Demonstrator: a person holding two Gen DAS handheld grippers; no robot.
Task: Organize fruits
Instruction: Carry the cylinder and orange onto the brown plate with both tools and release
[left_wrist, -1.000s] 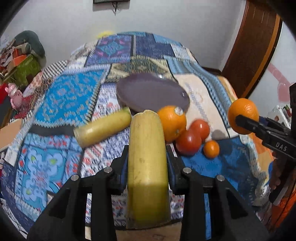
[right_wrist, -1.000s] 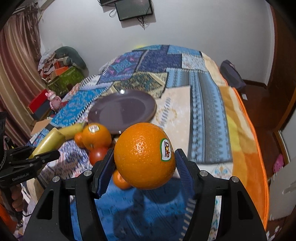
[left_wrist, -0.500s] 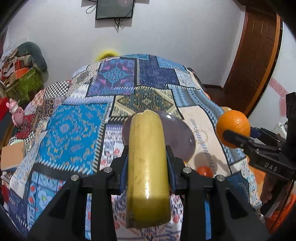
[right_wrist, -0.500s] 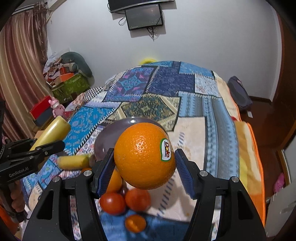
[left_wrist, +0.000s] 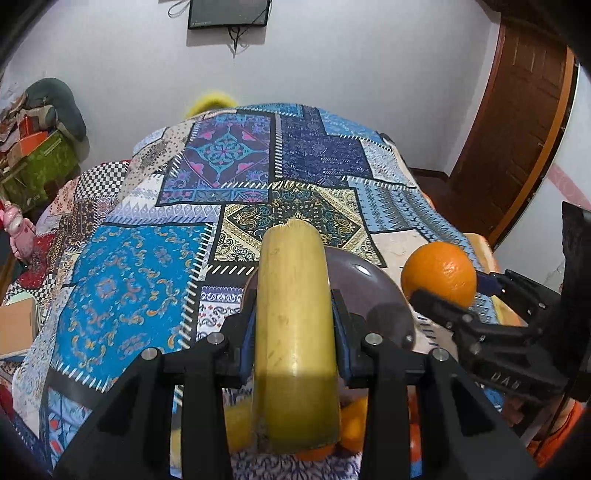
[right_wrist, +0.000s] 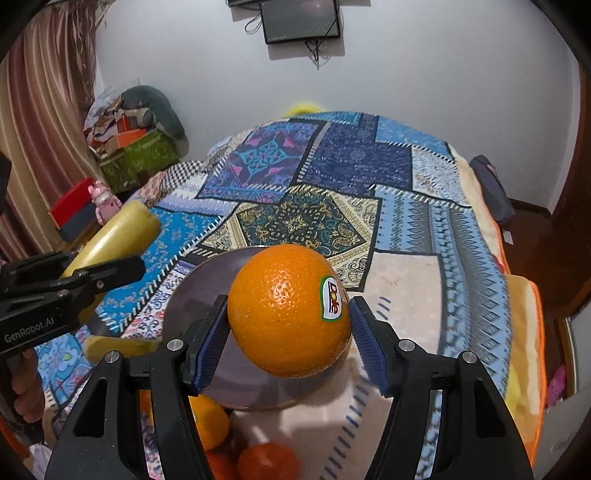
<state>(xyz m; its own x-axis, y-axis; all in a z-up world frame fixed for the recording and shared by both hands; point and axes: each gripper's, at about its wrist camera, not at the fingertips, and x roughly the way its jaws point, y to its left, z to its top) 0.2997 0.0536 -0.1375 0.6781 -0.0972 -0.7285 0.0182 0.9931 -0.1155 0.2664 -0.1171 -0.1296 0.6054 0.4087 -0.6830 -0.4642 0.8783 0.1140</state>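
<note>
My left gripper (left_wrist: 293, 325) is shut on a yellow banana piece (left_wrist: 293, 332), held above the near edge of a dark purple plate (left_wrist: 369, 291). My right gripper (right_wrist: 288, 332) is shut on a large orange (right_wrist: 288, 310) with a Dole sticker, held over the same plate (right_wrist: 192, 295). The orange (left_wrist: 439, 275) and right gripper also show at the right of the left wrist view. The banana piece (right_wrist: 114, 236) and left gripper show at the left of the right wrist view. A second banana piece (right_wrist: 118, 349) lies by the plate's left edge.
Oranges and tomatoes (right_wrist: 266, 461) lie on the patchwork quilt (right_wrist: 443, 236) below the plate, partly hidden by the grippers. Boxes and clutter (right_wrist: 136, 151) stand at the far left. A wooden door (left_wrist: 517, 129) is at the right.
Both grippers have risen and moved forward over the bed with their fruit. The plate now sits directly under them and the loose fruit has dropped to the bottom of both views.
</note>
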